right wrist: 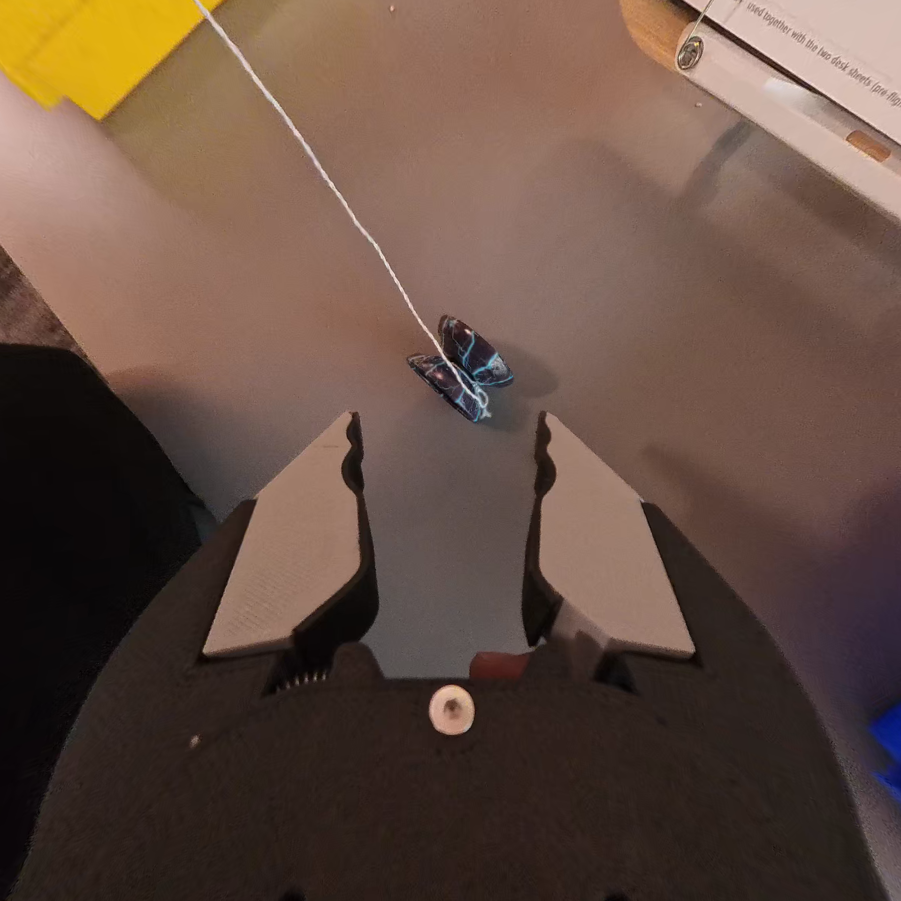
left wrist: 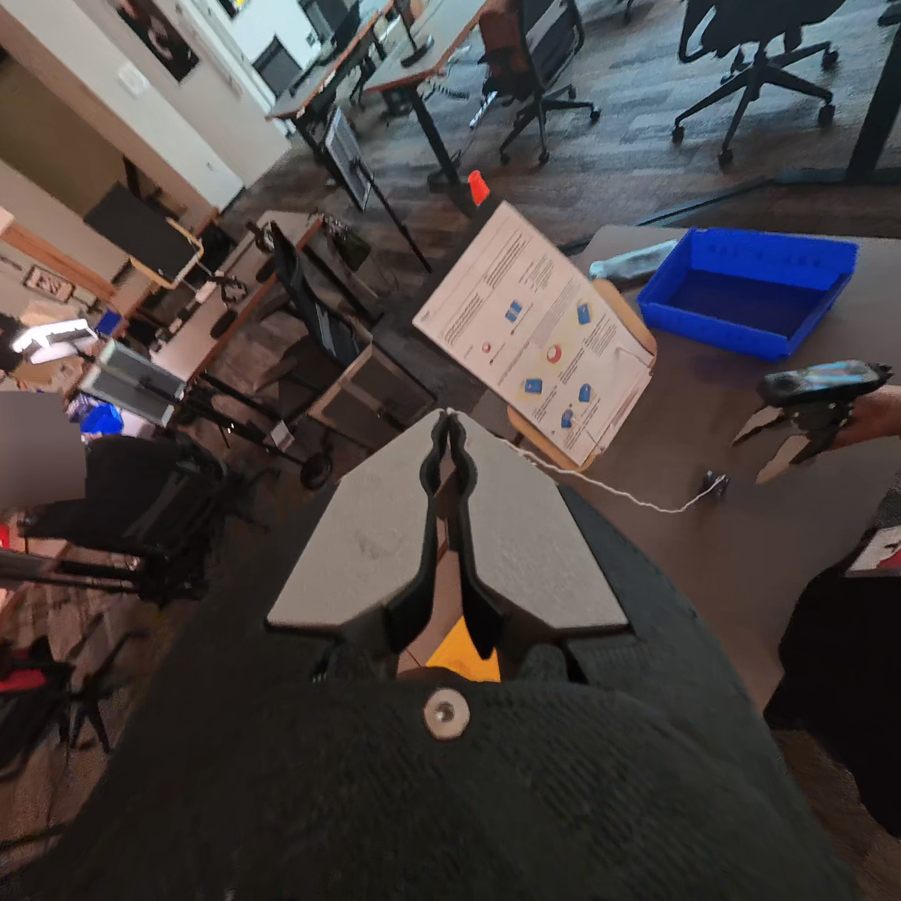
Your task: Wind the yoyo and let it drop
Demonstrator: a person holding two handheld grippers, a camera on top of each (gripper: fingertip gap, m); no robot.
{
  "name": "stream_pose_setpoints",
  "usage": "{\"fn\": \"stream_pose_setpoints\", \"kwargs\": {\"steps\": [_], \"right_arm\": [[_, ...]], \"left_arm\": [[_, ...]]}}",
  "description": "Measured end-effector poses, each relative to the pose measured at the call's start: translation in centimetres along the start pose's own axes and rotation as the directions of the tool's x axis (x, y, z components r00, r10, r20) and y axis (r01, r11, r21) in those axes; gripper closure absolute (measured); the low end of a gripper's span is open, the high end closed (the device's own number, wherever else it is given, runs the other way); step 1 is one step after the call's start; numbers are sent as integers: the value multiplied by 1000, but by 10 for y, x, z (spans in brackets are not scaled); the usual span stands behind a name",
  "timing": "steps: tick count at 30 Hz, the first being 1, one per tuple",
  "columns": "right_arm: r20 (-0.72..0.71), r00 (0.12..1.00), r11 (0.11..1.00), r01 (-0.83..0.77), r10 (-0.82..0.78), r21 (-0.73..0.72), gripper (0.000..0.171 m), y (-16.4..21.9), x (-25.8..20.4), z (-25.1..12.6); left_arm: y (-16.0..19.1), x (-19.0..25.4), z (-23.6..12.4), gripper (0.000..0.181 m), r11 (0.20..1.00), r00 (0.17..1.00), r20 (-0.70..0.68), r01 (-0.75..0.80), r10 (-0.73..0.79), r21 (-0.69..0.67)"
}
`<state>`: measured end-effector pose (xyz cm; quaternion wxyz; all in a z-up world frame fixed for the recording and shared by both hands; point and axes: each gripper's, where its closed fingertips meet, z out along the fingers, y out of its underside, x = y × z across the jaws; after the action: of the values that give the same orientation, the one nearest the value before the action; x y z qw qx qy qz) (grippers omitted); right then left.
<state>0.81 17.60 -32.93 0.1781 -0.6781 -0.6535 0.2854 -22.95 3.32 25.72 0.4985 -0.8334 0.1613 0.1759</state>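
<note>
The left gripper (left wrist: 448,419) has its jaws pressed tight together, and they pinch the end of a thin white string (left wrist: 609,490). The string sags a little and runs across to the yoyo (left wrist: 715,484). The yoyo is dark blue with bright blue lines on it like lightning. It sits on the grey table (left wrist: 707,560), with the string tied around its middle.

The right gripper (right wrist: 448,419) has its jaws spread wide, and nothing is in them. It is above the table, pointing down, with the yoyo (right wrist: 460,370) just past its tips. From here the string (right wrist: 312,156) goes up and off to the left.

In the left wrist view the right gripper (left wrist: 768,458) shows farther off, just beside the yoyo and not touching it.

A clipboard with a white printed sheet (left wrist: 536,336) lies near the table's edge. A blue bin (left wrist: 746,292) sits beyond it. A yellow sheet (right wrist: 73,53) lies at the corner of the table.
</note>
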Motion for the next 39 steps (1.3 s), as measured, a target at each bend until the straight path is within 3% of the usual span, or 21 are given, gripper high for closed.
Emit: {"fn": "stream_pose_setpoints", "kwargs": {"steps": [9,14,19,28,39], "right_arm": [[-15,978,973,204,-206,-105,104,6,23,10],[-15,956,942,285,-292,-175,108,13,38,12],[19,937,919,346,-349,-191,110,9,37,12],[38,930,909,365,-365,-202,119,12,38,14],[68,845,788,520,-530,-330,121,29,48,33]], "left_arm": [[170,4,55,181,943,954,25,299,-299,-142],[257,53,92,181,860,890,5,443,-457,-255],[320,115,119,181,768,812,2,553,-584,-322],[375,218,150,181,608,646,-40,693,-762,-388],[398,221,155,181,579,643,19,701,-765,-416]]}}
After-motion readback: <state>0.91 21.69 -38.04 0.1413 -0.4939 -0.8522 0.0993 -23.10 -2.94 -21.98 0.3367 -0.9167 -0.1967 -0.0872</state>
